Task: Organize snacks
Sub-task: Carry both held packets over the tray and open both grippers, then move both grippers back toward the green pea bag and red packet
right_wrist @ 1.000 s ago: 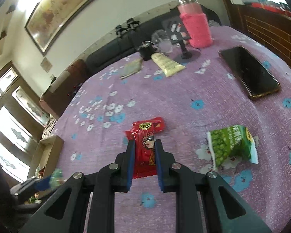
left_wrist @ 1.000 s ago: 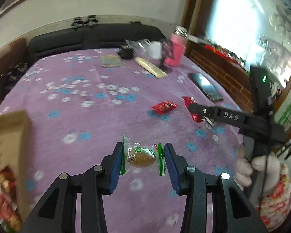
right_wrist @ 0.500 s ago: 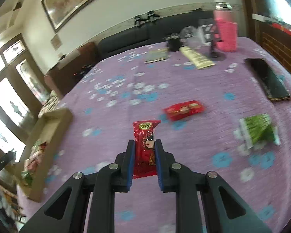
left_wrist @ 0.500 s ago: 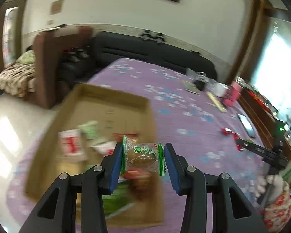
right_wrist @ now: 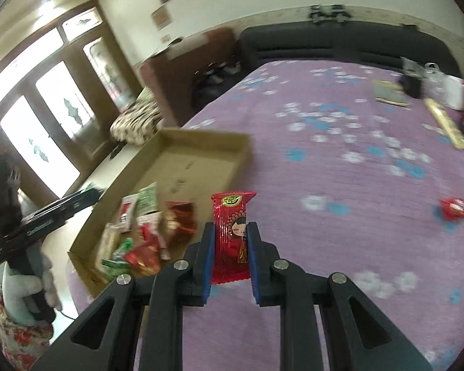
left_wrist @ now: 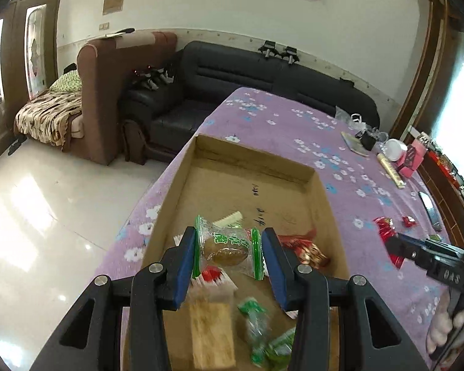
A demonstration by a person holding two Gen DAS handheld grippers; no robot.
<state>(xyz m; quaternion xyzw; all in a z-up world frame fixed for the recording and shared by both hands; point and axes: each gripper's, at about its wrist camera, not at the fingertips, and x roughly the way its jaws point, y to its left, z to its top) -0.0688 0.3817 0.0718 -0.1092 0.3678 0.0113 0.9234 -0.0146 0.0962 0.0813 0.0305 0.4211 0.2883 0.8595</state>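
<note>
The sorting looks partly done: the cardboard box (left_wrist: 320, 185) at the edge of the purple flowered tablecloth (left_wrist: 294, 130) already holds a heap of wrapped snacks at its near end, among them a biscuit bar (left_wrist: 212, 334) and some green packets (left_wrist: 256, 318), while its far half is bare. Left to do, as far as can be seen, is to drop the two snacks in hand and fetch the strays: a small red packet (right_wrist: 454, 208) lies out on the cloth well apart from the box (other bits near the table's far end look like household clutter, not snacks). The left gripper (left_wrist: 229, 247) pinches a clear green-edged cake packet (left_wrist: 227, 249) by its two sealed ends, the packet stretched crosswise between the pads and hanging above the heap inside the box. The right gripper (right_wrist: 231, 247) squeezes a tall red snack packet (right_wrist: 232, 235) by its flat faces, fingers nearly together, the packet standing upright above the cloth, just beside the box and not yet over it.
</note>
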